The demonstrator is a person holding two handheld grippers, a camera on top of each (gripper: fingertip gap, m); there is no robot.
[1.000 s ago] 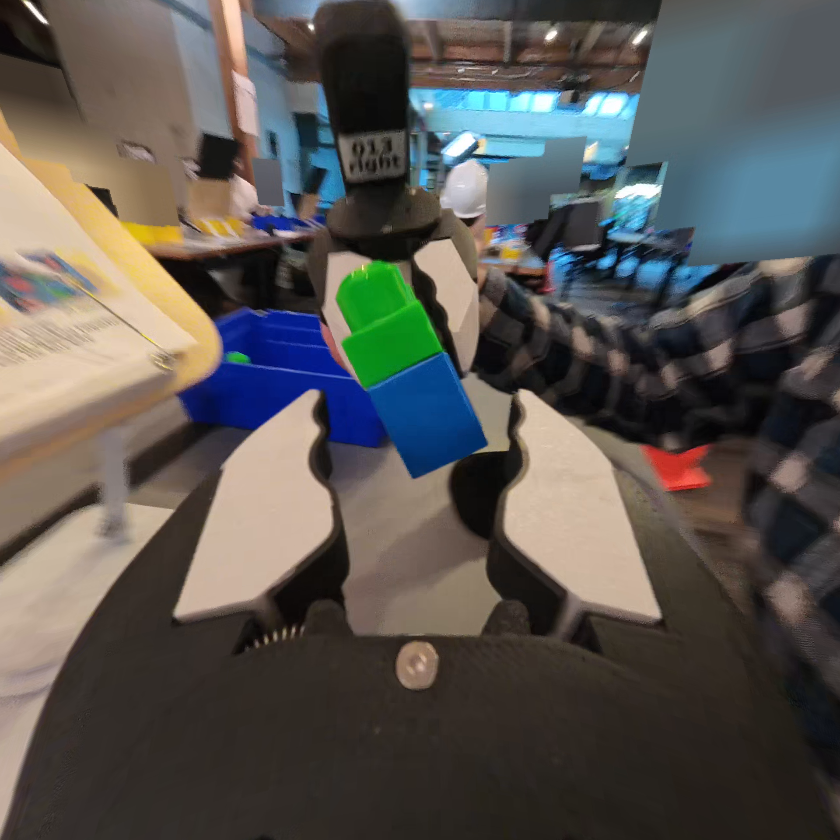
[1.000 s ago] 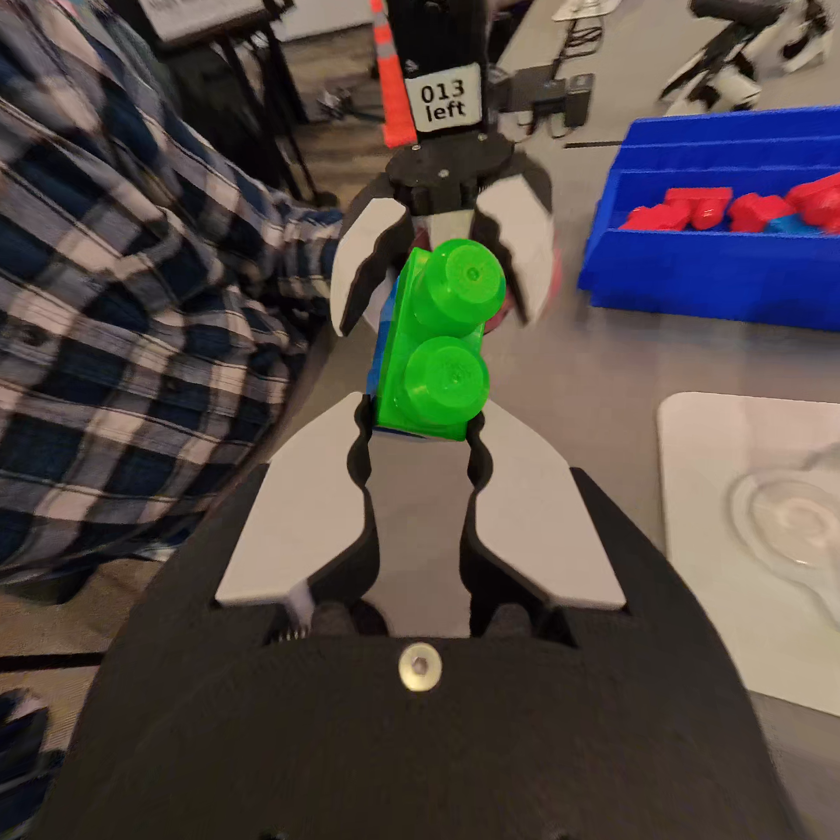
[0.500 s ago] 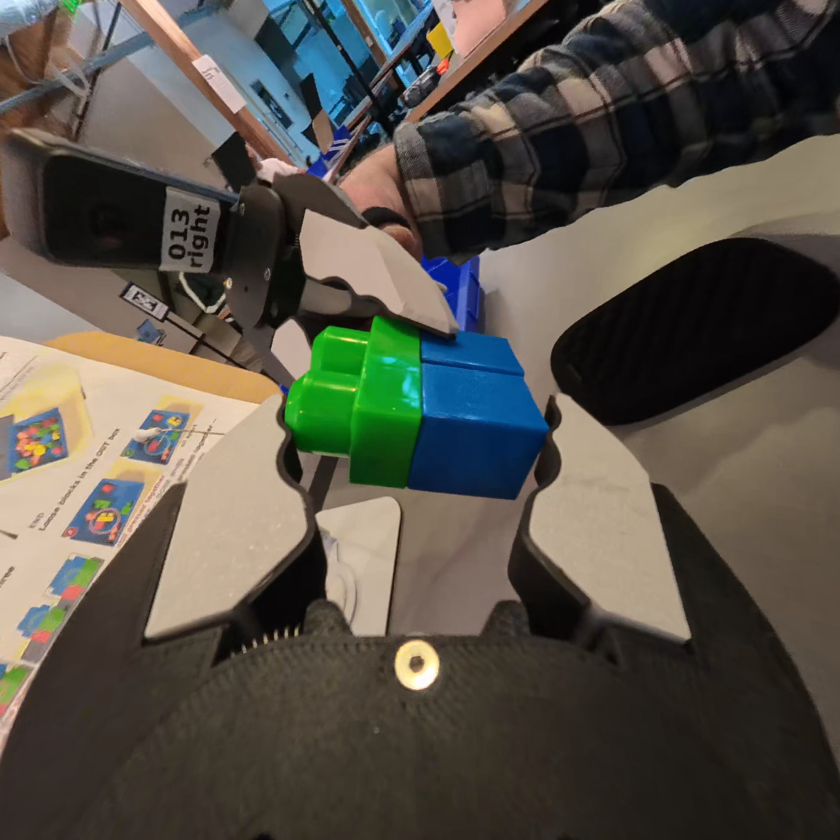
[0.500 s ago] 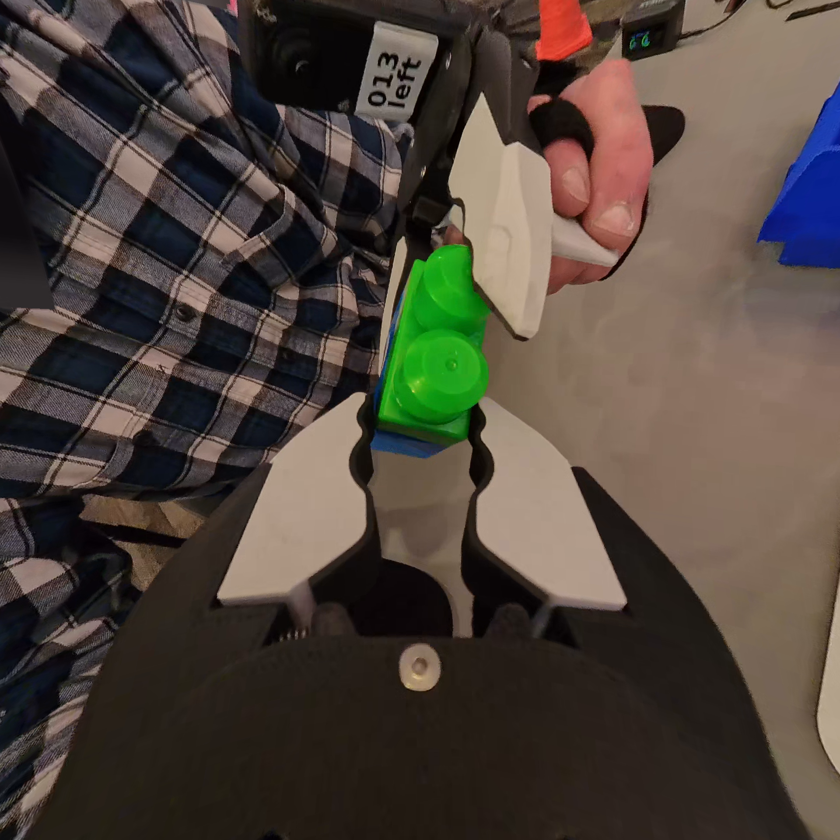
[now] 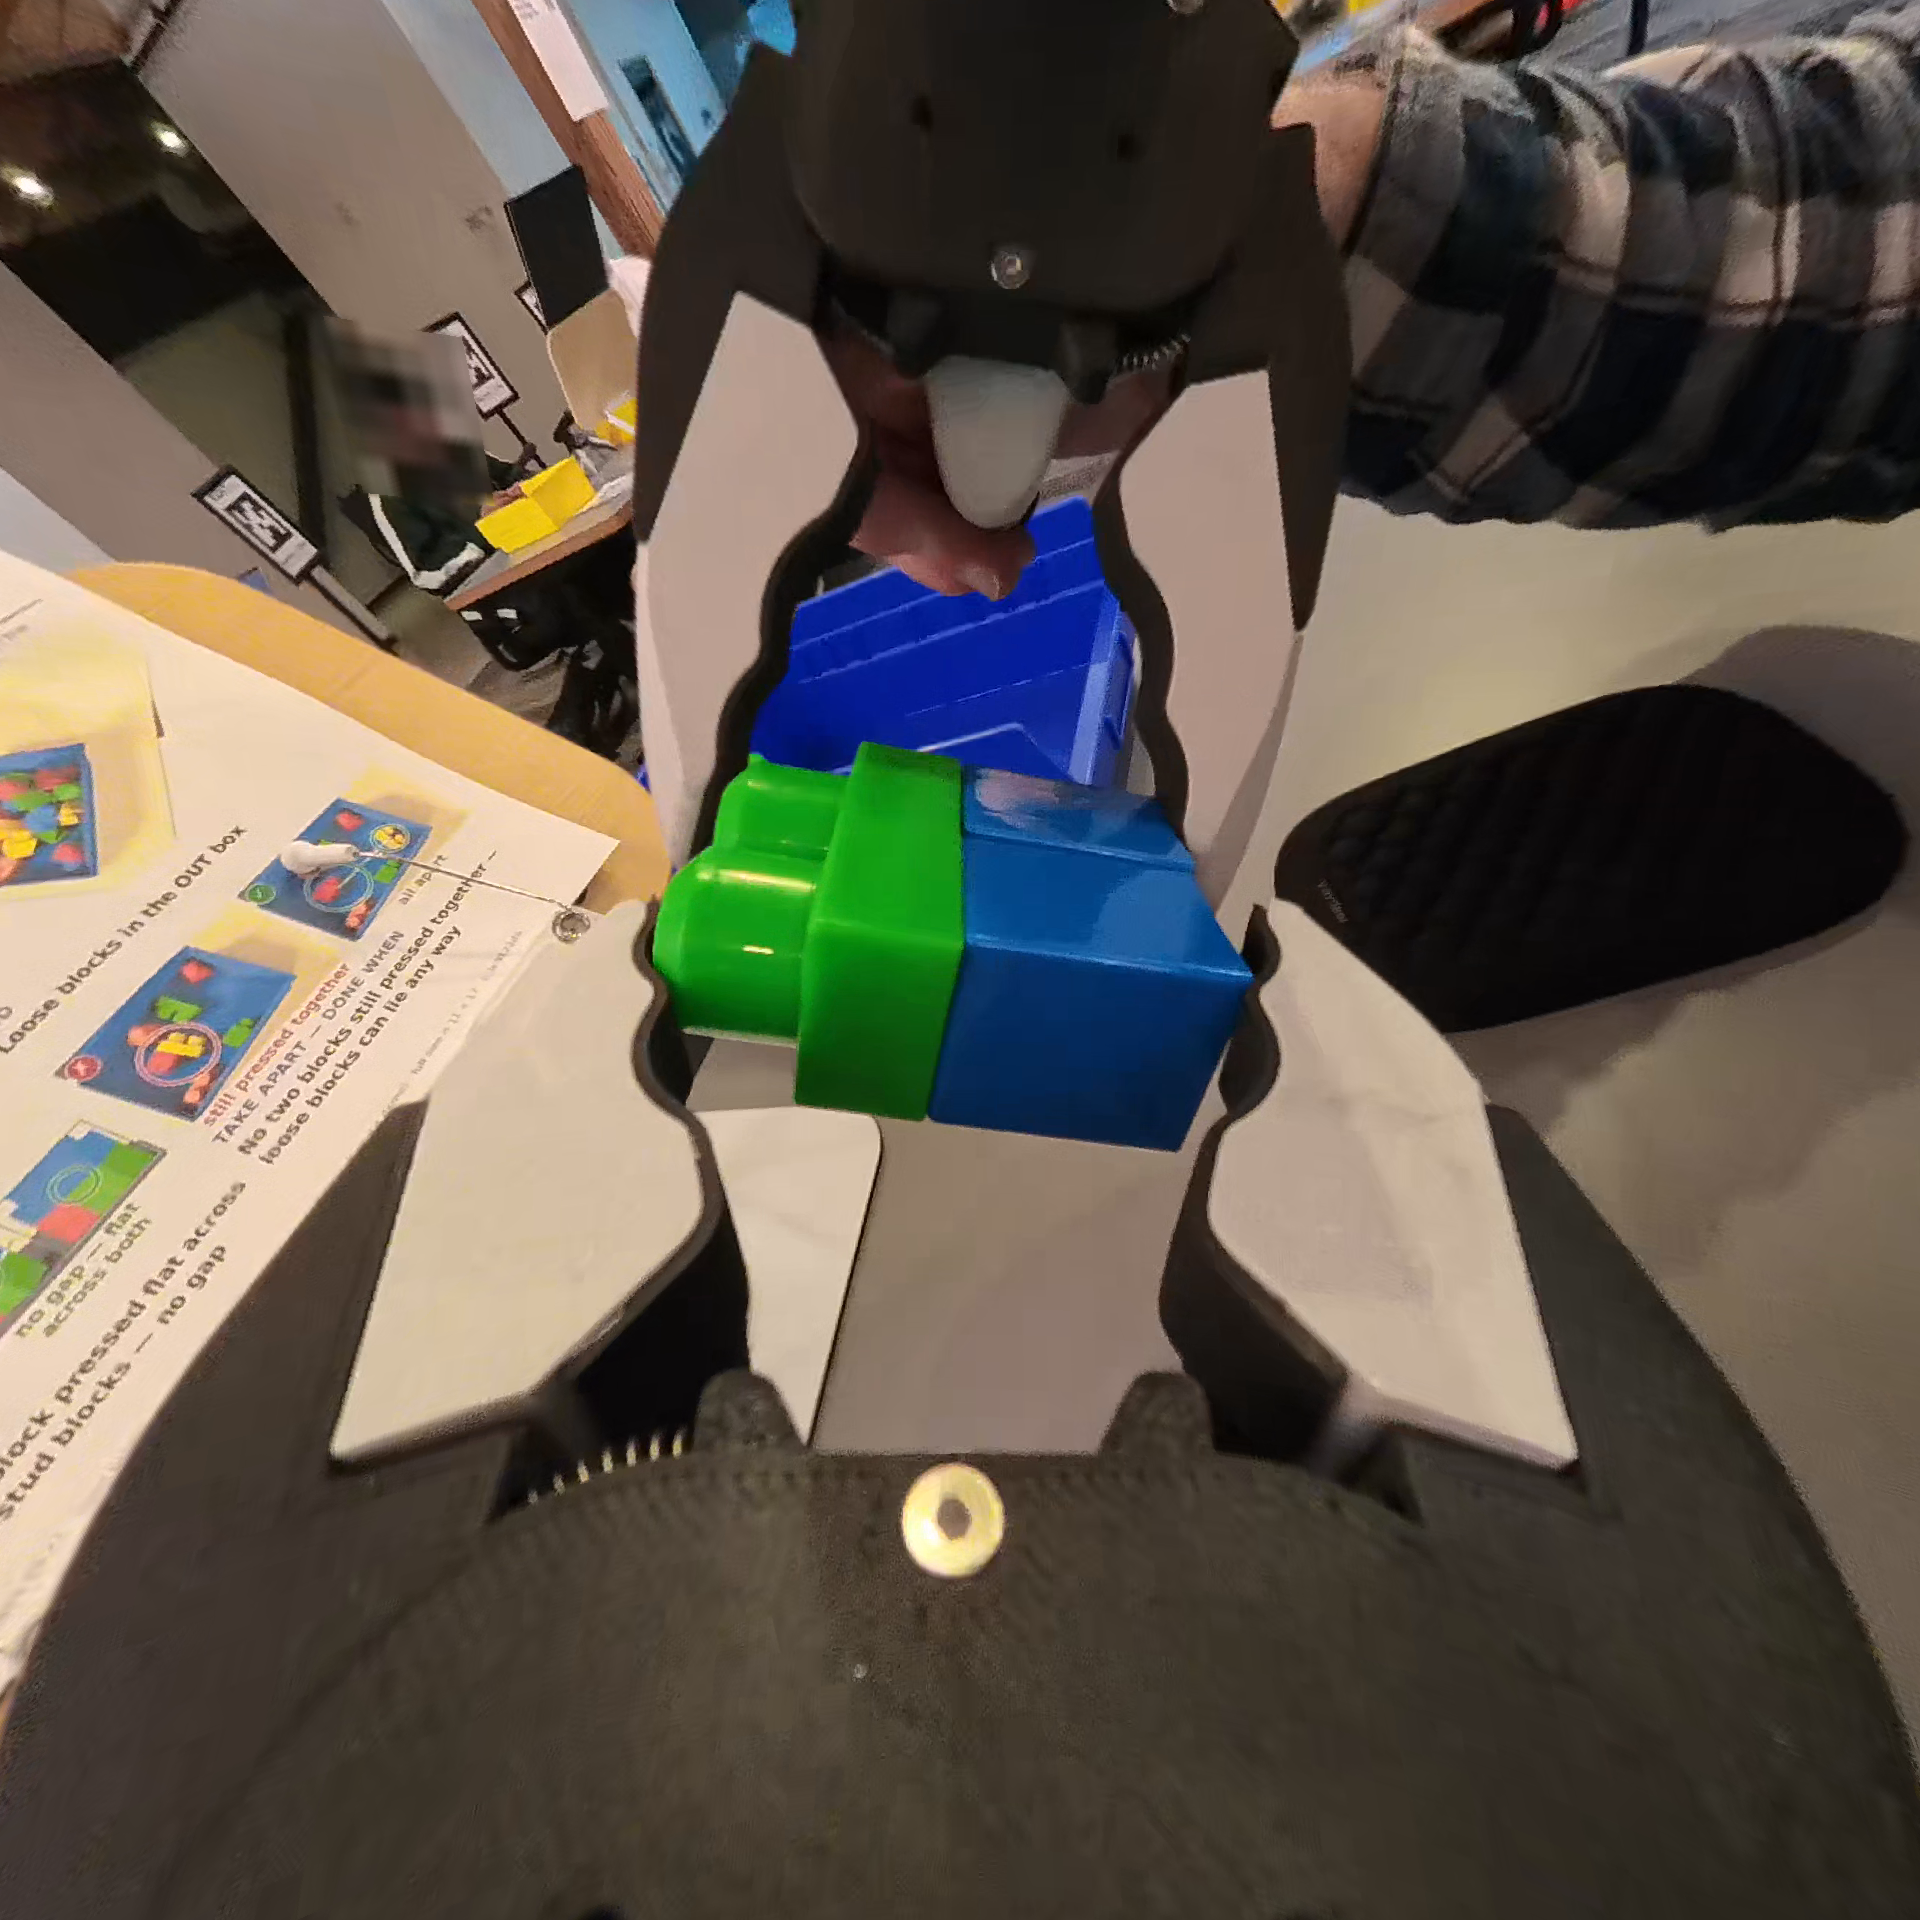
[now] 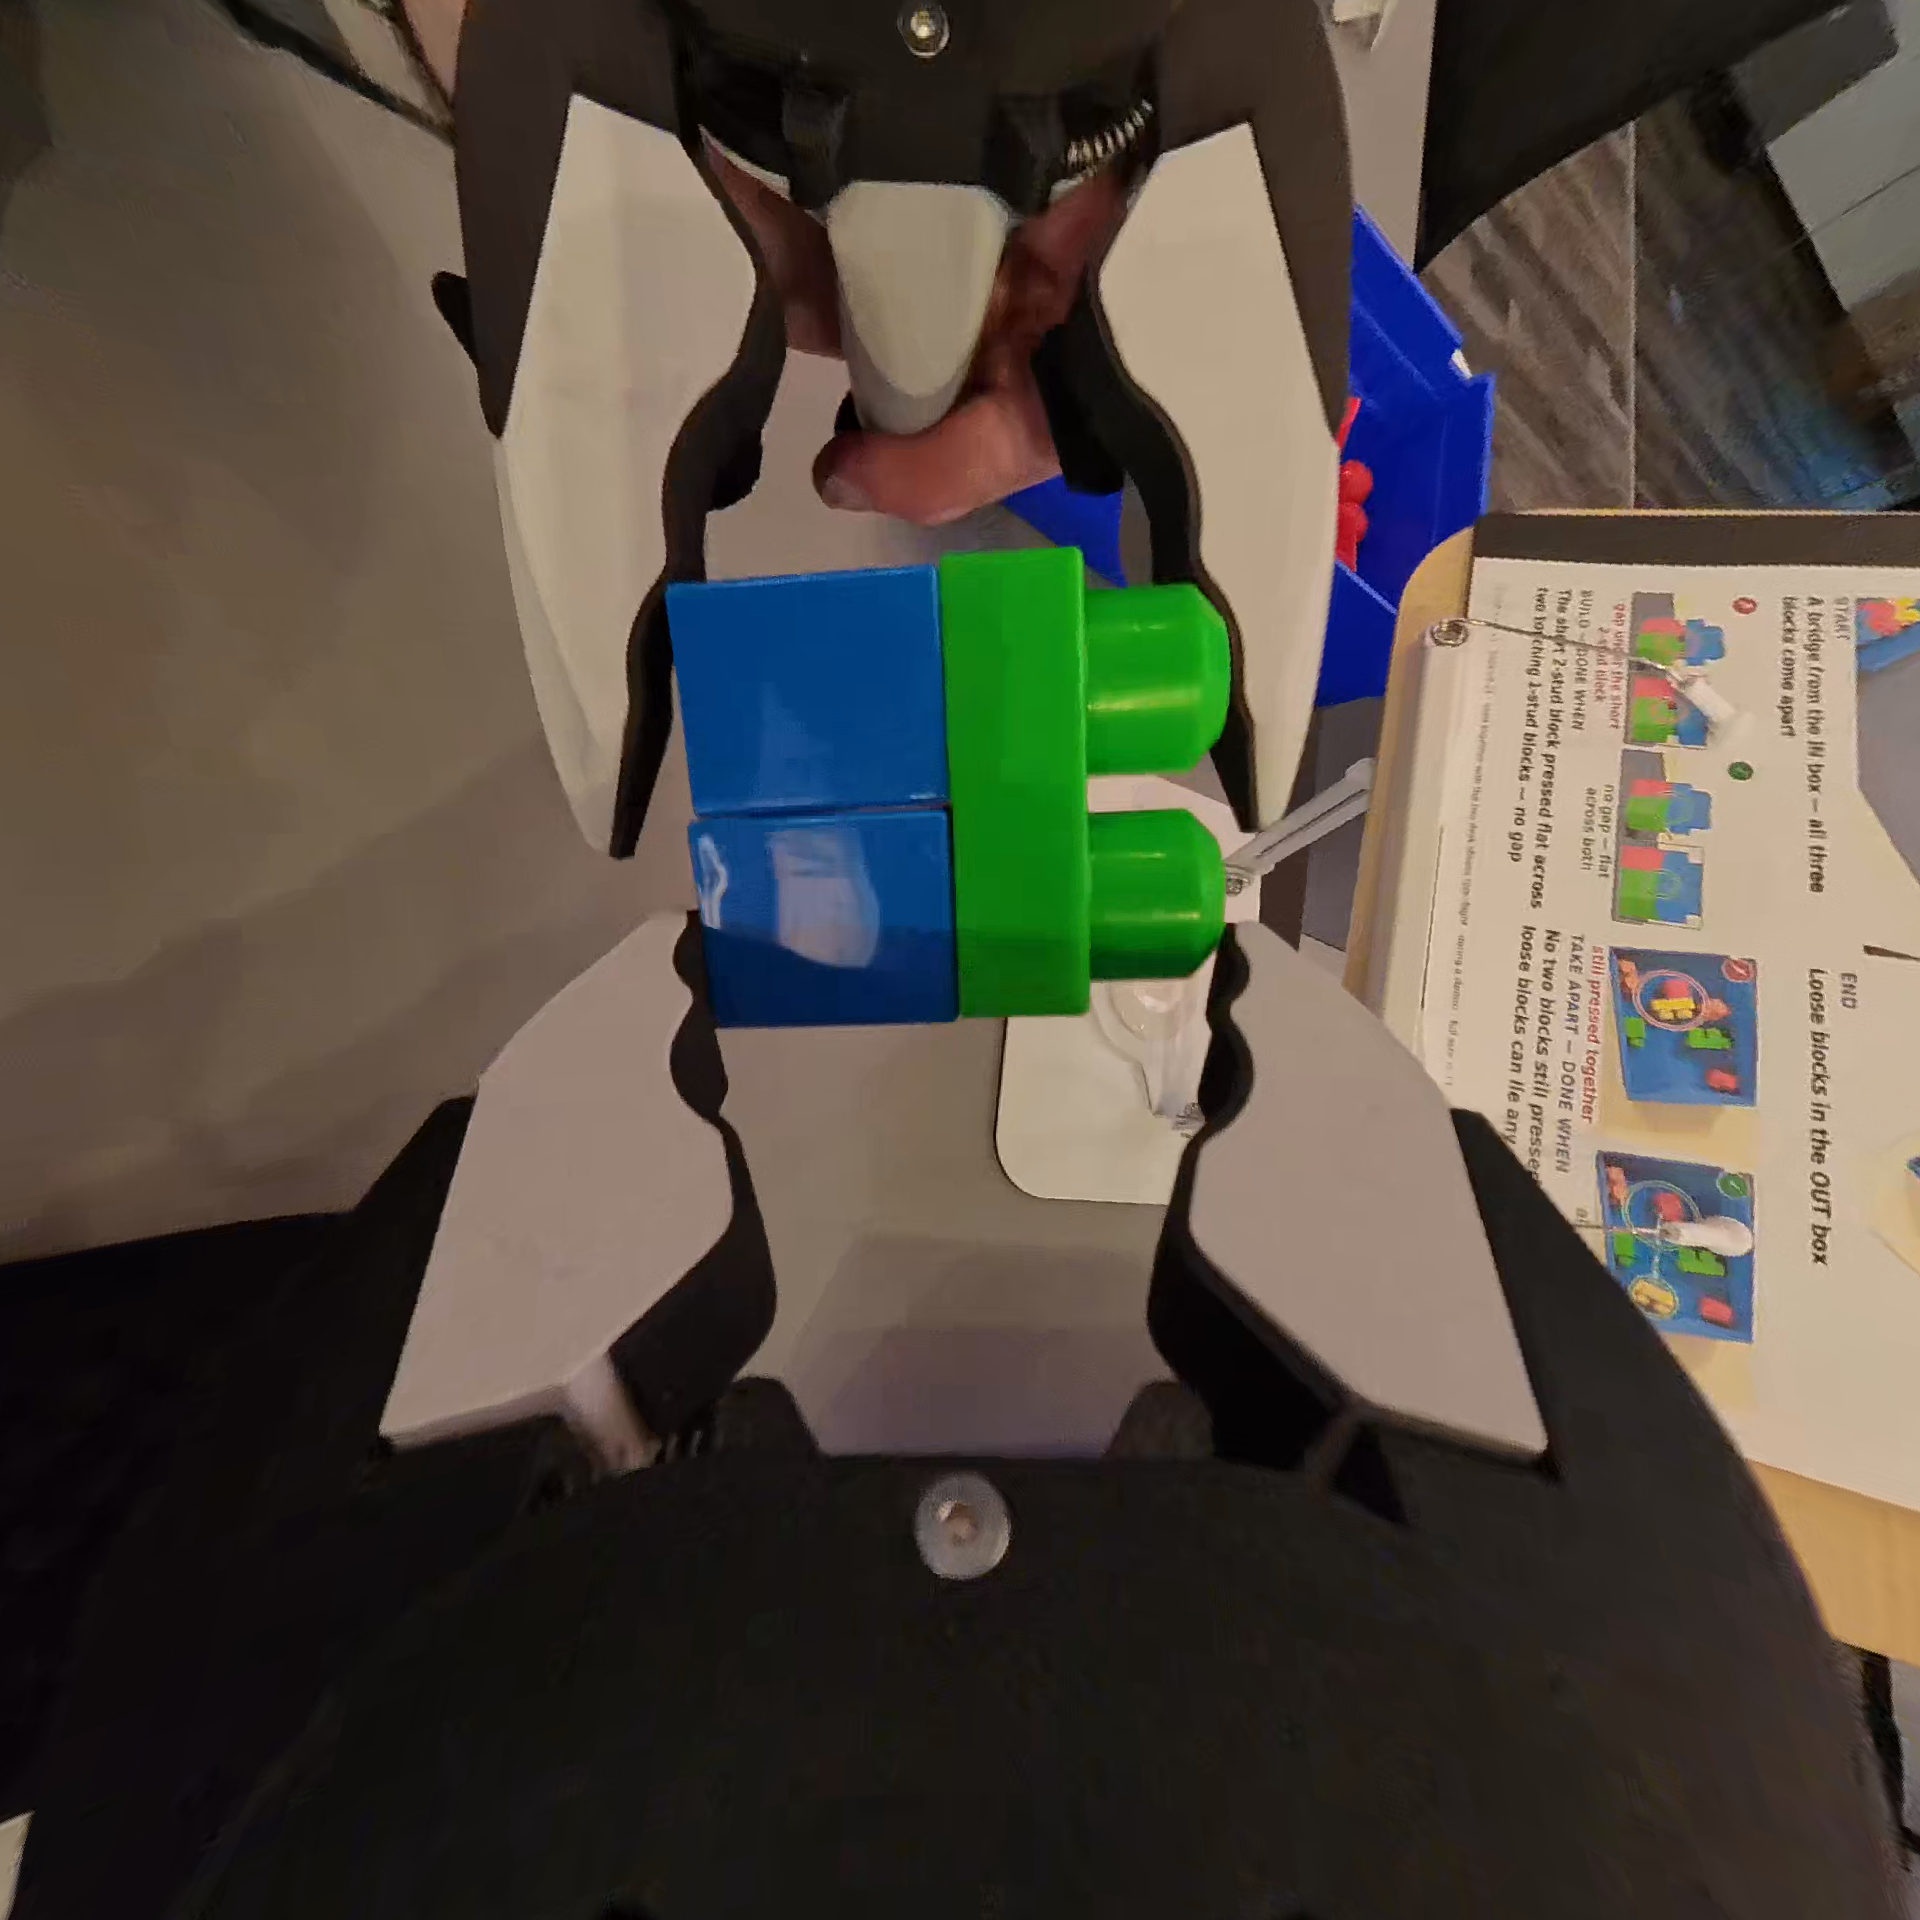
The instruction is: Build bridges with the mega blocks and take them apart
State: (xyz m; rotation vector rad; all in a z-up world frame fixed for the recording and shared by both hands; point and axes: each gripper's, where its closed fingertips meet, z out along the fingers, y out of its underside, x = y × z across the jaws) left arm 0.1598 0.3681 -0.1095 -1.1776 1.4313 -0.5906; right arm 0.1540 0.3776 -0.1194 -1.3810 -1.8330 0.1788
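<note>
A green two-stud block (image 5: 883,935) is pressed onto two blue blocks (image 5: 1081,997). The stack lies sideways above the grey table. My left gripper (image 5: 951,935) spans it lengthwise: one pad is on a green stud, the other on the blue base. My right gripper (image 6: 956,935) faces it from the opposite side. It clamps the same stack end to end, with the green studs (image 6: 1153,894) at its right pad and the blue base (image 6: 821,914) at its left. Each gripper also shows at the top of the other's view, the right (image 5: 935,821) and the left (image 6: 940,831).
A blue bin (image 5: 956,665) stands behind the stack and holds red blocks (image 6: 1351,509). A picture instruction sheet on a tan board (image 5: 208,987) lies beside it, also in the right wrist view (image 6: 1662,935). A white mat (image 6: 1081,1132) and a black pad (image 5: 1558,852) lie on the table. A plaid sleeve (image 5: 1662,260) is at the upper right. My left and right fingertips are right by each other.
My right gripper let go of its narrow side grip, opened wide, turned to face the left gripper and now spans the stack end to end. The stack sits deeper between my left fingertips.
</note>
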